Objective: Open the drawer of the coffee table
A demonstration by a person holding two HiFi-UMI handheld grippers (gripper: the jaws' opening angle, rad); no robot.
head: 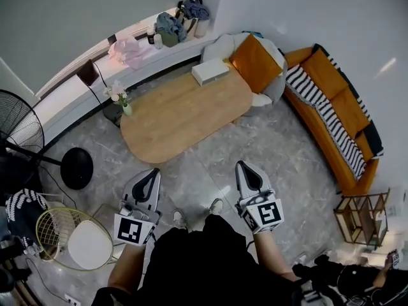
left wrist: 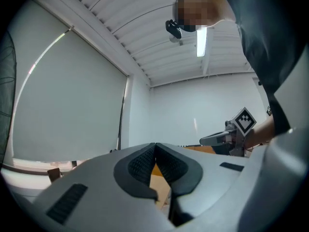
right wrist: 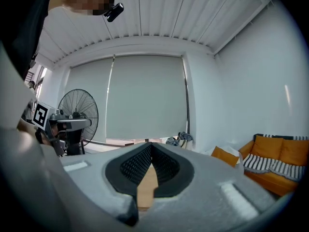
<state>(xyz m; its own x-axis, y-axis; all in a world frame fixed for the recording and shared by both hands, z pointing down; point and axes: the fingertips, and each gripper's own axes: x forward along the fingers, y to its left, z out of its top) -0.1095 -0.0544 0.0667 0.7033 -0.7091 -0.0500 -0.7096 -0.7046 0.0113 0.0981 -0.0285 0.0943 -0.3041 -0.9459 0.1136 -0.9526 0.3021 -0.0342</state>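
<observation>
The coffee table (head: 185, 116) is a long oval of light wood in the middle of the head view; no drawer shows from above. My left gripper (head: 151, 175) hangs over the grey floor just short of the table's near left end, its jaws meeting at the tips with nothing between them. My right gripper (head: 245, 169) is level with it, to the right of the table's near end, shut and empty too. In the left gripper view the black pads (left wrist: 140, 166) touch at the top, with wood seen through the gap. The right gripper view shows its pads (right wrist: 133, 165) closed the same way.
A white box (head: 210, 72) lies on the table's far end and a vase of flowers (head: 121, 98) stands at its left edge. An orange sofa (head: 338, 107) runs along the right, an armchair with an orange cushion (head: 255, 61) behind. A fan base (head: 77, 168) and wire stool (head: 67, 238) stand left.
</observation>
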